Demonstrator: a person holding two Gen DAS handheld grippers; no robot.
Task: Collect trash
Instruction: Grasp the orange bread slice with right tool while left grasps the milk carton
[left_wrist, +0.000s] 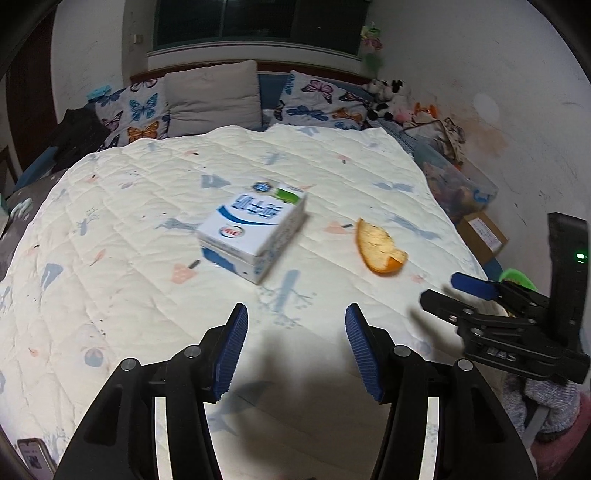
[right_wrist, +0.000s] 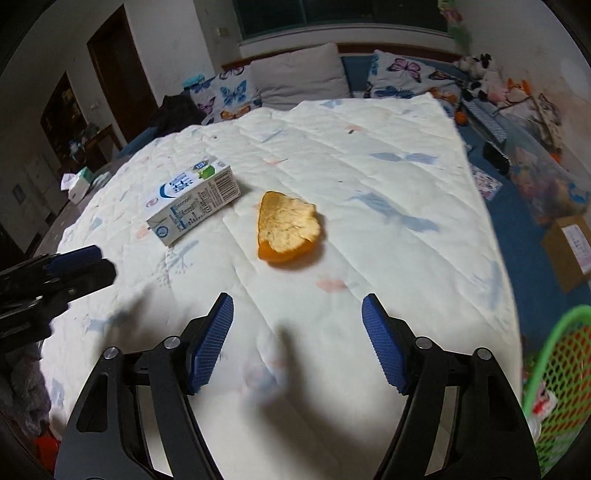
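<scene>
A white and blue milk carton (left_wrist: 253, 230) lies on its side on the cream quilt (left_wrist: 129, 221), a short way ahead of my left gripper (left_wrist: 296, 314), which is open with nothing between its pads. To the carton's right lies a piece of orange peel (left_wrist: 380, 245). In the right wrist view the orange peel (right_wrist: 288, 229) sits ahead of my right gripper (right_wrist: 297, 308), open and empty, with the milk carton (right_wrist: 195, 197) to its left. Each gripper shows at the edge of the other's view: right gripper (left_wrist: 439, 291), left gripper (right_wrist: 99, 262).
A green mesh basket (right_wrist: 554, 369) with trash stands off the bed's right edge. Pillows (left_wrist: 214, 96) and plush toys (left_wrist: 391, 96) line the headboard. A cardboard box (right_wrist: 572, 247) and a clear storage bin (left_wrist: 458, 184) lie on the floor at right. A tissue box (right_wrist: 79, 182) sits left.
</scene>
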